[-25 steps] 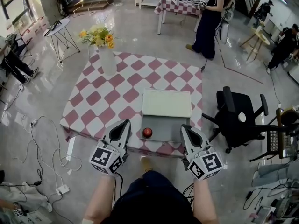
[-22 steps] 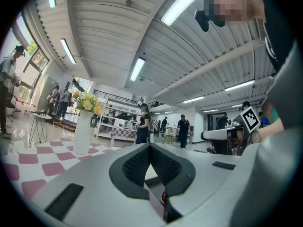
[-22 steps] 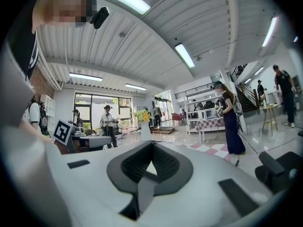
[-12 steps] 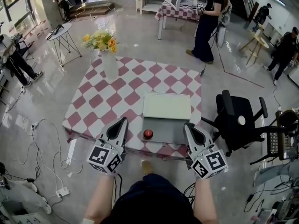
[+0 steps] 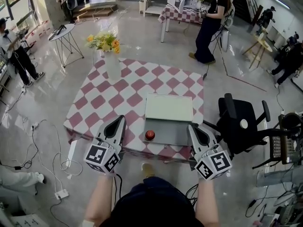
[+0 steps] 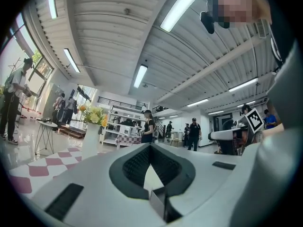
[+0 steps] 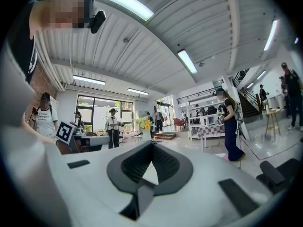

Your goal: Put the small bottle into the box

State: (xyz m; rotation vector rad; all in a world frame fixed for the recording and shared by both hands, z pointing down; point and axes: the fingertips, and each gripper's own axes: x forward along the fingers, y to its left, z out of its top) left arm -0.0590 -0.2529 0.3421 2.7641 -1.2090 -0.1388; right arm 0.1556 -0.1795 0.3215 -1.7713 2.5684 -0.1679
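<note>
Both clenched on nothing, the left gripper [image 5: 118,120] and right gripper [image 5: 193,127] hover at the near edge of the checked desk [image 5: 118,89], with the red-topped small bottle [image 5: 149,135] between them, just ahead, on the grey front of the box [image 5: 169,107]; a black chair [image 5: 239,122] crowds the right gripper's outer side.

place: lab hall | evidence: floor cables [image 5: 34,125], checkered table [image 5: 118,93], office chair [image 5: 239,119]
</note>
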